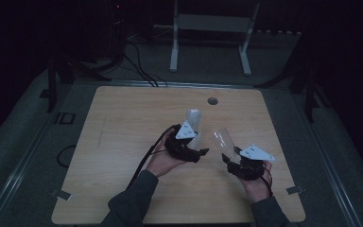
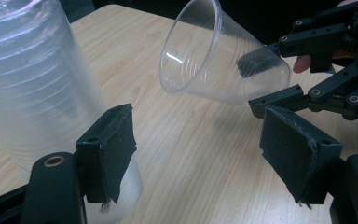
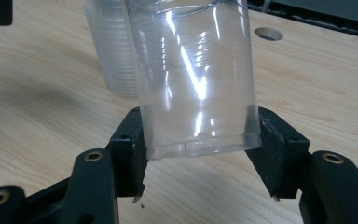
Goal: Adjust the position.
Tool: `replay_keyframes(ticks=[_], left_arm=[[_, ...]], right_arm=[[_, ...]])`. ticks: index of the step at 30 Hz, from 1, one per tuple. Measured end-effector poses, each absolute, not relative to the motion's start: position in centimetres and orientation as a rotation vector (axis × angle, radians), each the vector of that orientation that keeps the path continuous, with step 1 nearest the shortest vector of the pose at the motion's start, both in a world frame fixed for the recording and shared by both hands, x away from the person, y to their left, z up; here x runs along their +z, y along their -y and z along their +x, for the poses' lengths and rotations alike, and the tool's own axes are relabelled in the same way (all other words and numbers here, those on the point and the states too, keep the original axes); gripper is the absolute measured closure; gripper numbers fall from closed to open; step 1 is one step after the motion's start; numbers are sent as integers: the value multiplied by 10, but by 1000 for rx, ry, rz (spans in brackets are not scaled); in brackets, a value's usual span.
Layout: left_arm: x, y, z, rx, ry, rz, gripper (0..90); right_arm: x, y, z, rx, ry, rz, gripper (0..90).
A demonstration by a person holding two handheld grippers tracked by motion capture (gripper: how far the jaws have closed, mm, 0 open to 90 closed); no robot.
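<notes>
- My right gripper [image 3: 196, 154] was the closest thing to see, and its two black jaws were squeezed onto the bottom of one clear cup [image 3: 193, 79].
- I held that cup by its base so the open top stayed free and nothing got squashed.
- In the high view the same clear cup [image 1: 223, 140] was up in the air, tipped with its mouth pointing toward the stack, just above my right gripper [image 1: 231, 158].
- I think I held it tipped like that because it was either coming off the stack or going onto it; I could not tell which.
- My left gripper [image 2: 196, 154] had its jaws spread wide and held nothing.
- One jaw sat right against the stack of cups [image 2: 32, 88], near its bottom, and the other jaw was far off over bare wood.
- I think my left gripper stayed by the stack to keep it from sliding or falling over.
- The stack of cups [image 1: 194, 124] stood upright near the middle of the desk [image 1: 123, 142], with my left gripper [image 1: 194, 149] beside it.
- Counting up: one loose cup, one stack, two grippers and one desk.
- The stack had many cups pushed inside each other, but their edges were too blurry for me to count.
- There was also one small round hole [image 1: 212, 100] in the desk, farther back than the cups.
</notes>
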State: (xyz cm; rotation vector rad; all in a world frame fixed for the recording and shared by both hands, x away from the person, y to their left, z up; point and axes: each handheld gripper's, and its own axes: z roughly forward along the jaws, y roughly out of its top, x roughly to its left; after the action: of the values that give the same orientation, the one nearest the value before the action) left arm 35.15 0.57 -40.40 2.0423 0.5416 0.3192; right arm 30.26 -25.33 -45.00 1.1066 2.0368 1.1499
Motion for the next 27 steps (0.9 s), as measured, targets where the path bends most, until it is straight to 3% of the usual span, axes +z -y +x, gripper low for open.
replay_keyframes(ticks=[27], left_arm=[[-404,-2,352,252,-609,1972,296]], right_arm=[[-442,254,297,1215,-1891,1137,423]])
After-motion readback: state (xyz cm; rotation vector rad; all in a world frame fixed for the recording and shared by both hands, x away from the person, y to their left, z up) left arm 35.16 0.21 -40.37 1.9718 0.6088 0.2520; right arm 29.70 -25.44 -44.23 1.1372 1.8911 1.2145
